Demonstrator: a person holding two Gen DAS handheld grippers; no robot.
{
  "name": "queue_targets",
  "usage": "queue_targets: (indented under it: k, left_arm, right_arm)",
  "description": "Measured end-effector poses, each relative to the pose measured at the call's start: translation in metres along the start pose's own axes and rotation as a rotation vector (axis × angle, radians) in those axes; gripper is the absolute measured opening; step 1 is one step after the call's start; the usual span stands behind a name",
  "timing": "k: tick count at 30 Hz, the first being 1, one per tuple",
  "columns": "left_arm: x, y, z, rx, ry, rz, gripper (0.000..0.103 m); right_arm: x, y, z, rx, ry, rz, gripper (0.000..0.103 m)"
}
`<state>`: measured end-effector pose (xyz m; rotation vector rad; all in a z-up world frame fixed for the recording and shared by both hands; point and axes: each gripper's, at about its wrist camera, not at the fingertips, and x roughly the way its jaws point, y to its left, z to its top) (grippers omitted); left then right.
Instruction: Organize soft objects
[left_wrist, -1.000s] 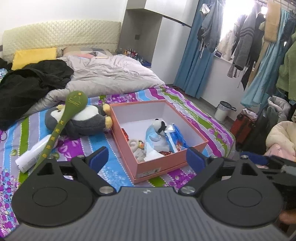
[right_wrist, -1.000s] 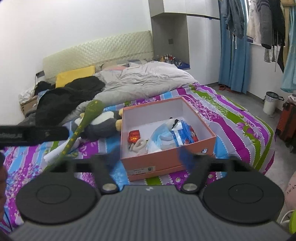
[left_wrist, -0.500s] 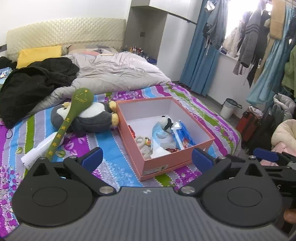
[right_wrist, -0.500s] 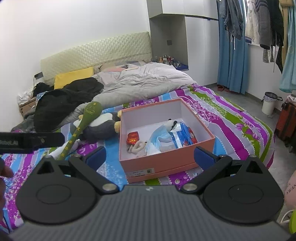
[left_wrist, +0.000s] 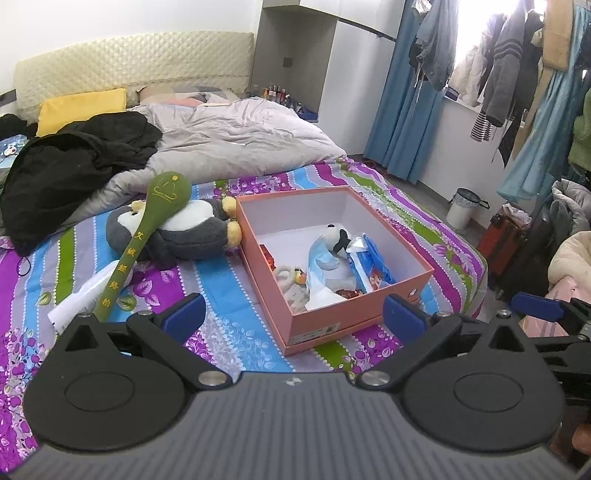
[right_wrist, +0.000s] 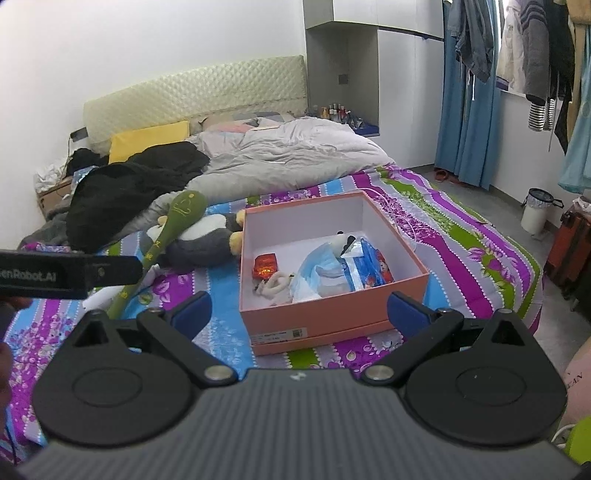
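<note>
Only right view: red packet (right_wrist: 265, 266) | left view: white roll (left_wrist: 86, 291)

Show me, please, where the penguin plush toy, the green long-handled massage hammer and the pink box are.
penguin plush toy (left_wrist: 192, 230), left wrist view, on its grey and white body.
green massage hammer (left_wrist: 168, 192), left wrist view, on its round head.
pink box (right_wrist: 332, 312), right wrist view, on its near outer wall.

White lettering on the black bar (right_wrist: 66, 275) at the left edge of the right wrist view reads "enRobot.AI", its start cut off. Yellow Chinese characters run down the green paddle (left_wrist: 147, 236). The label (right_wrist: 282, 335) on the pink box (right_wrist: 332, 317) is too small to read.
</note>
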<state>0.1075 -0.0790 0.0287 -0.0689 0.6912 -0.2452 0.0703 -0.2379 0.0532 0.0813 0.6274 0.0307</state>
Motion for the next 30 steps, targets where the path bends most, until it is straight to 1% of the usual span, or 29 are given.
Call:
queue_targets:
  k: [14, 17, 24, 30]
  left_arm:
    - [-0.012, -0.005, -0.004, -0.031, -0.01, -0.026, 0.103]
    - [-0.013, -0.005, -0.004, -0.026, -0.008, -0.021, 0.103]
    - [-0.011, -0.008, -0.004, -0.023, -0.007, -0.023, 0.103]
    - [-0.011, -0.01, -0.007, -0.016, -0.004, -0.009, 0.103]
  right_arm:
    - [-0.004, -0.002, 0.0, 0.014, 0.001, 0.029, 0.103]
    - [-0.003, -0.003, 0.0, 0.024, 0.013, 0.033, 0.103]
    - [-0.005, -0.005, 0.0, 0.028, 0.003, 0.023, 0.103]
    - [-0.005, -0.006, -0.002, 0.027, 0.007, 0.026, 0.103]
